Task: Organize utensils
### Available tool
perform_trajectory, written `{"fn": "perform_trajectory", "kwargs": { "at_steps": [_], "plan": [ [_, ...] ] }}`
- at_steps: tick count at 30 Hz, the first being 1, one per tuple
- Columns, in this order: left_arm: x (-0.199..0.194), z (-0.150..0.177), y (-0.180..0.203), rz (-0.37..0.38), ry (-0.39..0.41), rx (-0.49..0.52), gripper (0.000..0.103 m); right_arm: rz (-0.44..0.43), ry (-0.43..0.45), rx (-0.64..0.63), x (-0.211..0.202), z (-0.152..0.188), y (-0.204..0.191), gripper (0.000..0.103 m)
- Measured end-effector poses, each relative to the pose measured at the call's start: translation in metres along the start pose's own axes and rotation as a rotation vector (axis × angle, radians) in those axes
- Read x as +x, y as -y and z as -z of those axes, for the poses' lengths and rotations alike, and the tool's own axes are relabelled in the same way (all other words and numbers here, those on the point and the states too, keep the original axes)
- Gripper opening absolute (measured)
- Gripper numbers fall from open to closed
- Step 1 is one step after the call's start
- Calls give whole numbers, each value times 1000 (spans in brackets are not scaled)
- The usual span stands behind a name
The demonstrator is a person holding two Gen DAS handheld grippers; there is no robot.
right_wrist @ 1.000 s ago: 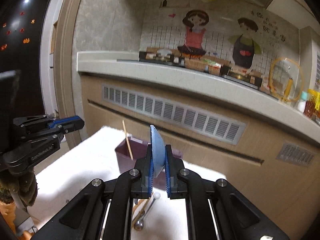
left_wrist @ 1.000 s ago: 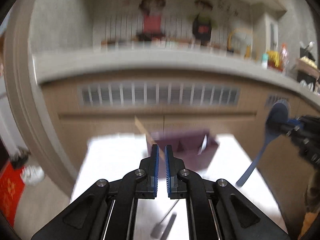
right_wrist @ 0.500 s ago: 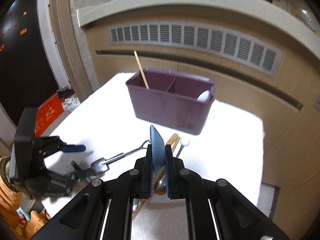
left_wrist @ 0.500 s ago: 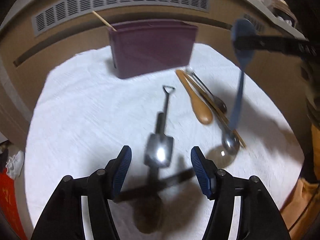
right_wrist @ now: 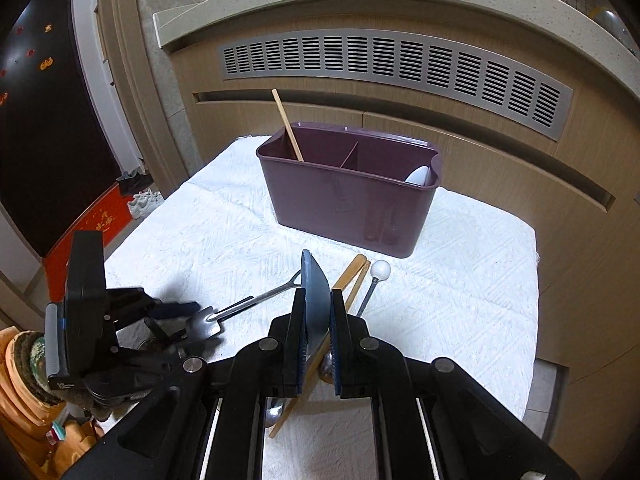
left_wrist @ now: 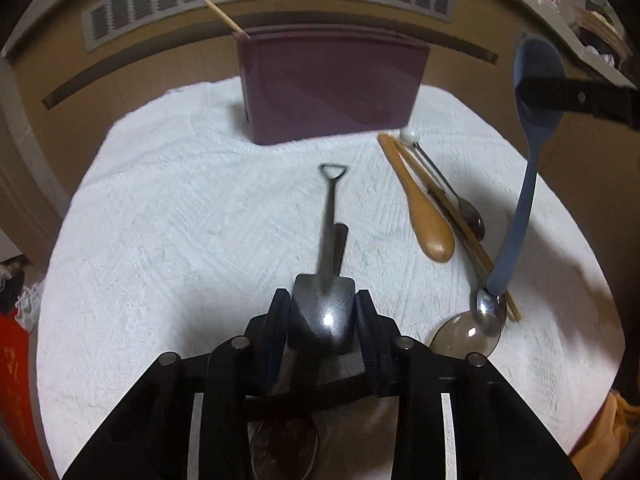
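A purple two-compartment utensil holder (left_wrist: 332,84) (right_wrist: 348,196) stands at the far side of the white cloth. It holds a chopstick (right_wrist: 287,124) on the left and a white spoon (right_wrist: 418,176) on the right. My left gripper (left_wrist: 323,312) (right_wrist: 188,320) is shut on the bowl of a metal shovel-shaped spoon (left_wrist: 330,240) (right_wrist: 248,304), its handle pointing at the holder. My right gripper (right_wrist: 315,312) is shut on a blue spoon (right_wrist: 314,292) (left_wrist: 532,120), held upright above the cloth.
On the cloth to the right lie a wooden spoon (left_wrist: 424,216), a chopstick (left_wrist: 460,224), a metal spoon (left_wrist: 490,312) and a white-knobbed utensil (left_wrist: 440,176) (right_wrist: 374,284). Wooden cabinets with a vent grille (right_wrist: 392,64) stand behind.
My left gripper has dropped to the cloth and closed on the shovel spoon's bowl. My right gripper has tilted down, still holding the blue spoon.
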State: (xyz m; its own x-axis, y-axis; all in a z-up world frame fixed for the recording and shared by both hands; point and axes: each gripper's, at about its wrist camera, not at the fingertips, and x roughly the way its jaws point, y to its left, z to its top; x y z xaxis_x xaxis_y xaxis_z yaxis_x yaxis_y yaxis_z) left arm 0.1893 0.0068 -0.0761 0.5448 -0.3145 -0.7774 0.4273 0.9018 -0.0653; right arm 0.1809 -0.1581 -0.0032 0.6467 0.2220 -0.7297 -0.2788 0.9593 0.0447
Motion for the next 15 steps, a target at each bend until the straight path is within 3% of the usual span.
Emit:
{"fn": "perform_trajectory", "kwargs": {
  "at_steps": [8, 10, 15],
  "plan": [
    [-60, -18, 0, -39, 182, -25, 31, 10, 25, 0, -13, 3, -2, 9],
    [-73, -22, 2, -40, 214, -22, 22, 9, 33, -2, -16, 3, -4, 9],
    [-86, -32, 7, -52, 261, -8, 16, 6, 43, -8, -21, 2, -8, 9]
  ]
}}
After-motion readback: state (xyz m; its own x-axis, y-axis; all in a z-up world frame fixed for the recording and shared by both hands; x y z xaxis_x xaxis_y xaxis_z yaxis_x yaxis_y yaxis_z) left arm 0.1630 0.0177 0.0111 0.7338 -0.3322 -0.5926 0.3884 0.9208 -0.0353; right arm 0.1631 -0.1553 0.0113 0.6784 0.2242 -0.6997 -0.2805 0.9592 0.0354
